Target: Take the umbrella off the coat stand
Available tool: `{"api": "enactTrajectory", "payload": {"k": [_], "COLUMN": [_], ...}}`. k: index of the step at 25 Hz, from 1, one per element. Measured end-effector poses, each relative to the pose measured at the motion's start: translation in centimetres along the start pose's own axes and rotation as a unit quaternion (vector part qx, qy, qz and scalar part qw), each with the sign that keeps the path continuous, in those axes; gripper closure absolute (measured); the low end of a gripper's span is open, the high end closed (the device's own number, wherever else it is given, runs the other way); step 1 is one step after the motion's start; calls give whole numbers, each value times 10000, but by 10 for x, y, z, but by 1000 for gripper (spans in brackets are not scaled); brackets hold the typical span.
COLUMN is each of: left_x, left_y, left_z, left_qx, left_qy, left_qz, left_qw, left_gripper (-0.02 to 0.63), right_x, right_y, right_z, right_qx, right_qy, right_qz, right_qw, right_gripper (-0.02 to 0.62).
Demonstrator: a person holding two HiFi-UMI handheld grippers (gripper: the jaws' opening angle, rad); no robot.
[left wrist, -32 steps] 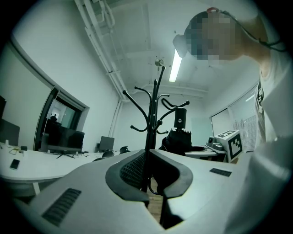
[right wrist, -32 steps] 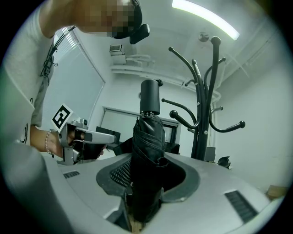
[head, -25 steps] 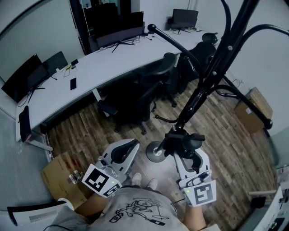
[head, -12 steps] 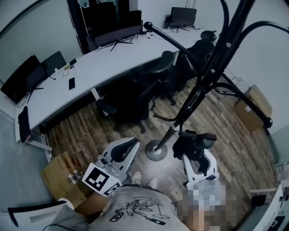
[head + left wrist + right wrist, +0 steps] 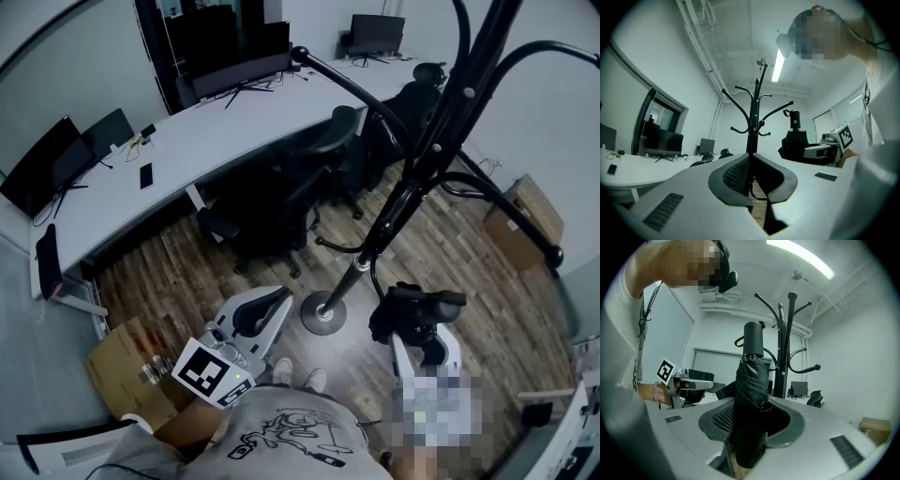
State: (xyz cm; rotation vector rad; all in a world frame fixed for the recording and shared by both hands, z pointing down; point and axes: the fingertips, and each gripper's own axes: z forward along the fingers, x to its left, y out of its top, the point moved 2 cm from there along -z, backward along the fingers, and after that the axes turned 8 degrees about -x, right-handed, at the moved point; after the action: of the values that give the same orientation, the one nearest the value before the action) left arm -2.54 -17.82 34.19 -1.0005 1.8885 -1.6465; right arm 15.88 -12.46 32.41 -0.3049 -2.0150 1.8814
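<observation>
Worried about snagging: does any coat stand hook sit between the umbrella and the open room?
Nothing visible does. The umbrella is clamped in the right tongs, apart from the coat stand.

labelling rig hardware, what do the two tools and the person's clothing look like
The left tool and right tool have white bodies, dark ribbed pads and a cube with black-and-white square markers. The person wears a grey printed T-shirt and a bracelet.
</observation>
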Motion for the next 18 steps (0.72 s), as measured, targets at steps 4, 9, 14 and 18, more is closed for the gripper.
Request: {"api": "enactTrajectory", "payload": {"k": [4, 9, 14, 18], "left_x": [1, 2, 4, 5], "left_y": [-2, -2, -4, -4], "left_z": [4, 7, 8, 9], "left_qx": [16, 31, 33, -2], "left_qy": [-5, -28, -27, -22], "left_qz": [28, 10, 2, -9], "left_qw": [10000, 10000, 10000, 10000], "left_gripper": [580, 580, 580, 580], "right_x": [-2, -3, -5, -6], "right_y": [-2, 0, -3, -2], "right_z": [0, 3, 5, 5], "right_qx": [52, 21, 42, -14], "right_qy": [18, 19, 24, 12], "right_qz": [-29, 3, 13, 39], "right_qw": [10000, 10000, 10000, 10000], "right_gripper": [436, 436, 436, 436]}}
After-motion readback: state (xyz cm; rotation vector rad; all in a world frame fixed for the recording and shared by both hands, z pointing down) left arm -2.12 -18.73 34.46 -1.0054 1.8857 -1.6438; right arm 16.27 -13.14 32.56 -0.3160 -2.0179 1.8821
